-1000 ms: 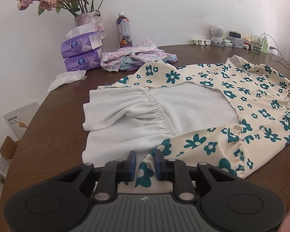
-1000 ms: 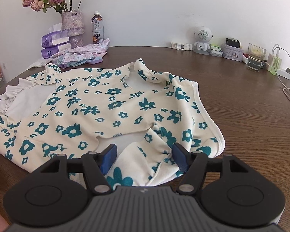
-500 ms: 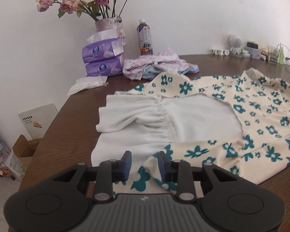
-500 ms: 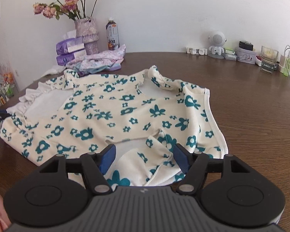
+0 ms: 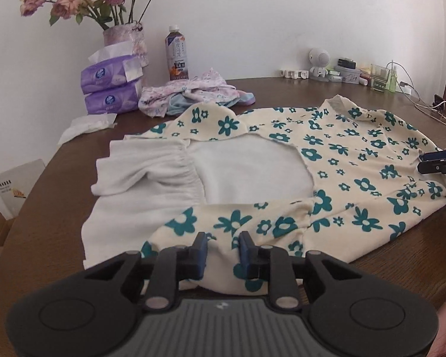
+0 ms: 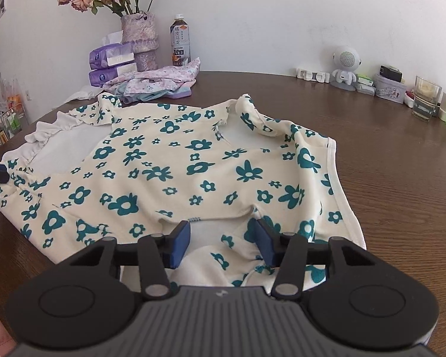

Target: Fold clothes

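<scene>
Floral dress, near worktop edge — left tool and right tool both closing around hem cloth, not yet clamped; risk — thin bite slips when lifted.

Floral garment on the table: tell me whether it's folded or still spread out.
Mostly spread. The floral garment lies flat across the wooden table, with only its edges turned over, exposing the white inside.

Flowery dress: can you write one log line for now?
dress: flat on table | left gripper: closing, hem between | right gripper: closing, cloth between
</scene>
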Demonstrator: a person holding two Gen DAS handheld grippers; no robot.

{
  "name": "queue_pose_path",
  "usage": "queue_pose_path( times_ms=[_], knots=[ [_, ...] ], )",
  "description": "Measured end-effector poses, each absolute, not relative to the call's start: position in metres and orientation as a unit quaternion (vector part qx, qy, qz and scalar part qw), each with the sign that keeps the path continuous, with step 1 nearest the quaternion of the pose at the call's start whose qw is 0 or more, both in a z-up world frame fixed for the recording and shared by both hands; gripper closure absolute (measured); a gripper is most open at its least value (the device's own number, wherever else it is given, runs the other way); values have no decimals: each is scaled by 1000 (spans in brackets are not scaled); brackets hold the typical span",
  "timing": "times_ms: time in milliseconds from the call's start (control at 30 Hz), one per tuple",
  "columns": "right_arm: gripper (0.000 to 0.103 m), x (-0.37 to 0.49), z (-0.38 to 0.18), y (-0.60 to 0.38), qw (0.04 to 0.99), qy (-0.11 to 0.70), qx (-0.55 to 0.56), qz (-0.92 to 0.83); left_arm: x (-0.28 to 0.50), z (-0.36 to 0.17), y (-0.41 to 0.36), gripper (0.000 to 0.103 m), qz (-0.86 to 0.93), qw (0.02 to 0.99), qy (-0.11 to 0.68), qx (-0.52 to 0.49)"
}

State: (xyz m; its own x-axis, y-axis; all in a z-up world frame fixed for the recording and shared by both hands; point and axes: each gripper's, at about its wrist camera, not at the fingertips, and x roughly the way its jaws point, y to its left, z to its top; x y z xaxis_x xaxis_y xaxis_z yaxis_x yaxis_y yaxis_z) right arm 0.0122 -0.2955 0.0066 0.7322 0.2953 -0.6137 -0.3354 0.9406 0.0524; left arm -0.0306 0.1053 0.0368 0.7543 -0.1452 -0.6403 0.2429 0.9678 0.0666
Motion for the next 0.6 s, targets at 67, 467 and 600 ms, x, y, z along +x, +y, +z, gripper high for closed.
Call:
queue_pose_path(
  times_ms=[67,467,600],
  knots=[
    [54,10,7,-296,931,322,-25,168,-32,35,108,76,-99,937,330,64],
    [25,-45,61,-319,924,277,-165,204,-66,73,115,26,-123,945,277,122],
    [25,-57,53,-311,898,301,-226,226,-71,68,112,24,-140,928,298,175]
  ],
)
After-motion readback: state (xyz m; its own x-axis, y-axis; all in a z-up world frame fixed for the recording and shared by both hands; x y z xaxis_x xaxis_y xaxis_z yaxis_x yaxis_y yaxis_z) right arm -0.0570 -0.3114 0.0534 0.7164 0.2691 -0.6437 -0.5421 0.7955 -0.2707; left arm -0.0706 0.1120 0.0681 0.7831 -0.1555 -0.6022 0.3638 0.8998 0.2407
